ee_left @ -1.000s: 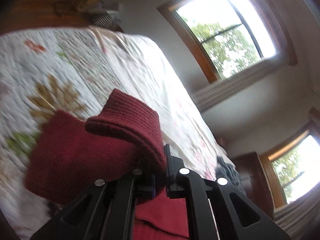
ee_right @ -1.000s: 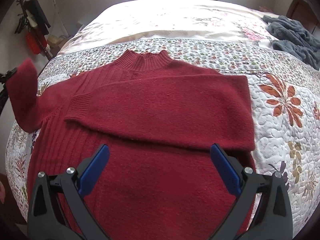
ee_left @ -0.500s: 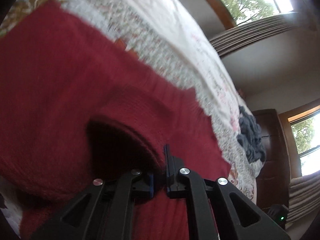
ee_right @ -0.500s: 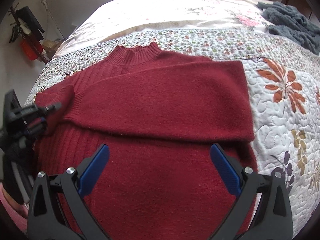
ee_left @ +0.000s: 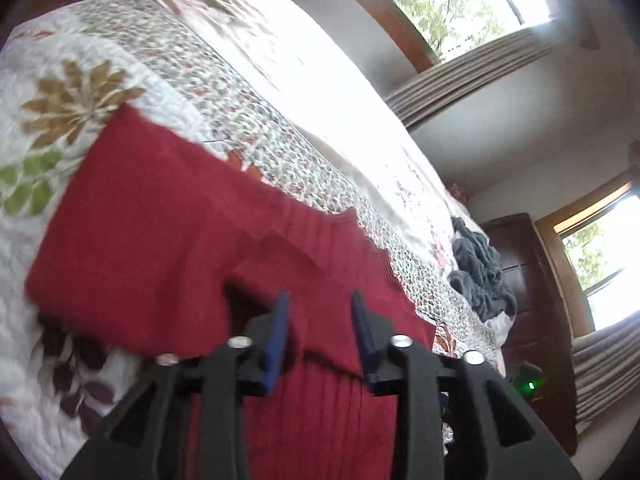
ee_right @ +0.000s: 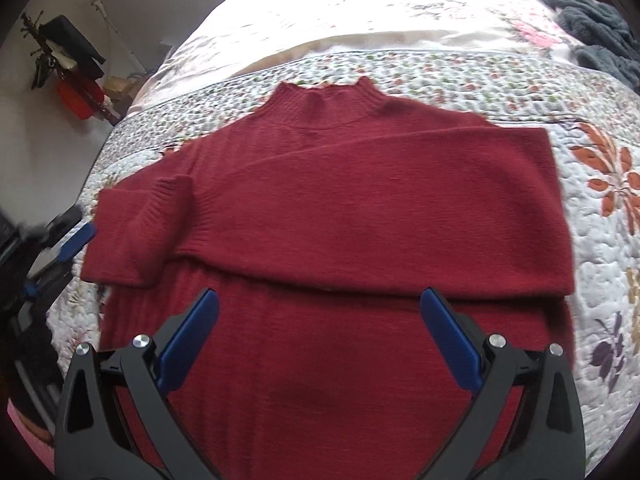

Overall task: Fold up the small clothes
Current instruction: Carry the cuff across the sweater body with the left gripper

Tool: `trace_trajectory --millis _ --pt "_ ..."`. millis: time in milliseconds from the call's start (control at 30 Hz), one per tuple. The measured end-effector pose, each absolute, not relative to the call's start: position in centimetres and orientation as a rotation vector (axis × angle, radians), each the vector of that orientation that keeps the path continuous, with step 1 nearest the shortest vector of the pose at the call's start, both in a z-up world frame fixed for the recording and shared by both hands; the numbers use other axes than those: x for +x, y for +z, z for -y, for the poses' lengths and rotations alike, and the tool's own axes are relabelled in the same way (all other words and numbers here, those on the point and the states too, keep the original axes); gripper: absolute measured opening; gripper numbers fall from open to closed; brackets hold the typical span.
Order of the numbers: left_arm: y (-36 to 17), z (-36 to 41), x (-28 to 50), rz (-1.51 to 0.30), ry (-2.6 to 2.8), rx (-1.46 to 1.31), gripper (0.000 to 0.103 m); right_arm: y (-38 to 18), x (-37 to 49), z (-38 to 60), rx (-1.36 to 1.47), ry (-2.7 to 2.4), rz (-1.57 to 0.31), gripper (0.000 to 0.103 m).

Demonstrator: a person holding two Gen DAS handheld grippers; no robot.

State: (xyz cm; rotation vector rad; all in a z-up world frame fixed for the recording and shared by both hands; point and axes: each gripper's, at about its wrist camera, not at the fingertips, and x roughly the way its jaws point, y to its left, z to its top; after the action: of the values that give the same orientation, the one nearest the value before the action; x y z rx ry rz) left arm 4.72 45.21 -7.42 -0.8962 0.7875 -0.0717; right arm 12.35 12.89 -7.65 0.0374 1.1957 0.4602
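Item: my right gripper [ee_right: 318,338], fingers spread wide and empty over the red sweater [ee_right: 360,208] lying flat on the floral quilt [ee_right: 608,240], my left gripper [ee_left: 320,332] parted, apparently holding nothing, beside the folded-in sleeve [ee_right: 132,236], grey blanket [ee_right: 596,32] beyond.

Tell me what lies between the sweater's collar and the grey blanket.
Only bare floral quilt separates the red sweater's collar from the grey blanket; nothing else rests there, as the right wrist view shows.
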Motion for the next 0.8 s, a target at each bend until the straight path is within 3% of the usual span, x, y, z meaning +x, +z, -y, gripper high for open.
trace_trajectory --millis 200,267,333,433,500,600,667,733,800 --pt "-11.4 -43.9 8.6 -0.940 -0.034 -0.806 0.032 -7.1 12.8 -14.5 0.040 0.489 -1.210 0.099" --pt "-13.4 -43.6 9.2 -0.991 -0.019 -0.804 0.020 -6.9 13.0 -15.0 0.039 0.496 -1.212 0.099" --pt "-14.1 -44.1 8.8 -0.986 -0.027 -0.812 0.016 -6.8 13.4 -15.7 0.035 0.507 -1.213 0.099" --pt "-12.9 -45.3 7.5 -0.938 -0.047 -0.874 0.022 -6.4 14.1 -17.3 0.058 0.550 -1.225 0.099" --pt "-10.9 -46.5 6.2 -0.878 -0.017 -0.846 0.037 -6.5 14.7 -19.1 0.078 0.596 -1.246 0.099" --pt "-8.9 -49.0 4.6 -0.831 0.044 -0.798 0.040 -7.3 15.4 -22.2 0.087 0.653 -1.288 0.099" --pt "-8.2 -50.8 3.8 -0.828 0.092 -0.765 0.040 -8.4 15.8 -24.0 0.097 0.672 -1.329 0.095" --pt "-7.9 -52.0 3.4 -0.825 0.124 -0.748 0.040 -9.8 16.2 -25.8 0.126 0.699 -1.382 0.080" --pt "-7.6 -53.4 2.7 -0.814 0.145 -0.755 0.040 -11.5 16.6 -27.4 0.142 0.701 -1.447 0.074"
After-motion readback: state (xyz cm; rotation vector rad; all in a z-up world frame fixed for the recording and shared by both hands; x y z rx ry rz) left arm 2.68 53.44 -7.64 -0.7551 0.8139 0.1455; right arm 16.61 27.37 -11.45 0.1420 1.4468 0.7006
